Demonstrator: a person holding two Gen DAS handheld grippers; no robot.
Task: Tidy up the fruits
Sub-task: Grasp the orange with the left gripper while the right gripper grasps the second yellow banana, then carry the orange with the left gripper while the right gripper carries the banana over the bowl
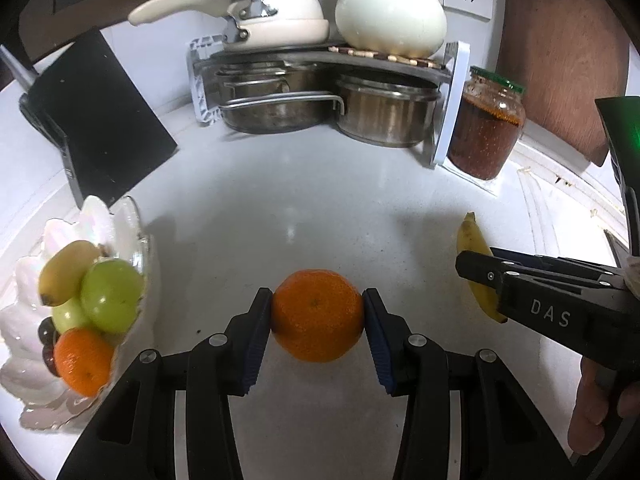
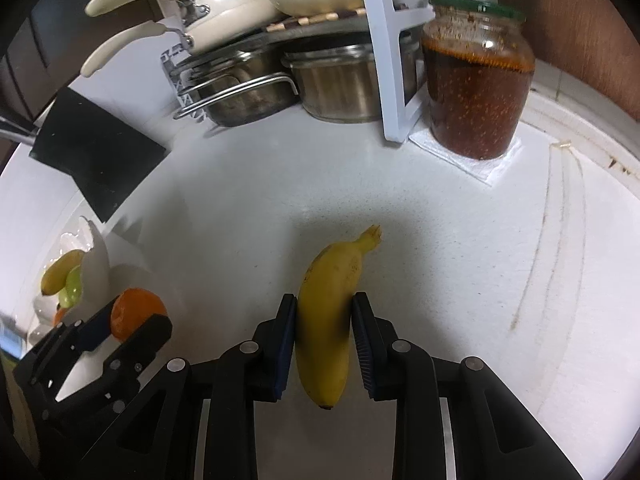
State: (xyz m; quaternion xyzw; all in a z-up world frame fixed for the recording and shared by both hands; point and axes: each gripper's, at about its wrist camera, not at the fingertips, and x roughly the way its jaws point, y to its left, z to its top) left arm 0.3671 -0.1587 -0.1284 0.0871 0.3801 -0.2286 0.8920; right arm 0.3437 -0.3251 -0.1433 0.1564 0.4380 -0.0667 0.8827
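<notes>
My left gripper [image 1: 318, 312] is shut on an orange [image 1: 318, 315] just above the white counter; it also shows in the right wrist view [image 2: 134, 316]. My right gripper [image 2: 324, 316] is shut on a yellow banana [image 2: 330, 308]; the banana also shows in the left wrist view [image 1: 474, 252], to the right of the orange. A white petal-shaped fruit bowl [image 1: 28, 340] at the left holds a banana [image 1: 66, 272], green fruits [image 1: 110, 296], an orange [image 1: 82, 360] and dark grapes [image 1: 46, 332].
A white rack [image 1: 452, 104] at the back holds steel pots [image 1: 384, 112], a white pan [image 1: 276, 20] and a white teapot [image 1: 390, 16]. A glass jar of red sauce [image 1: 486, 128] stands to its right. A black knife block [image 1: 96, 120] stands behind the bowl.
</notes>
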